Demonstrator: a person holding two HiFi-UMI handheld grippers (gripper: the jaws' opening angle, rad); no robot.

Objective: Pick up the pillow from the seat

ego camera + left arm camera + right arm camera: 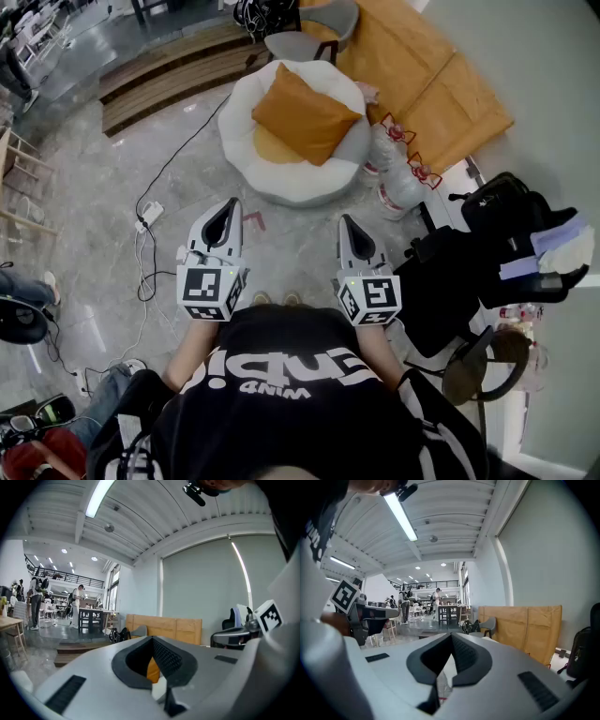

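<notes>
An orange pillow (302, 115) leans tilted on a round white seat (251, 117) on the marble floor ahead of me. A sliver of the orange pillow (153, 669) shows through the left jaws. My left gripper (231, 206) and right gripper (345, 221) are held side by side in front of my chest, both pointing toward the seat and well short of it. Both are shut with nothing between the jaws. In the gripper views the left gripper (152, 639) and right gripper (451, 637) each show their tips meeting.
Cardboard sheets (412, 66) lie behind the seat. Clear bags with red ties (394, 155) sit at its right. A dark chair with bags (506, 244) stands at the right. Cables and a power strip (148, 217) run over the floor at left; wooden steps (169, 75) lie beyond.
</notes>
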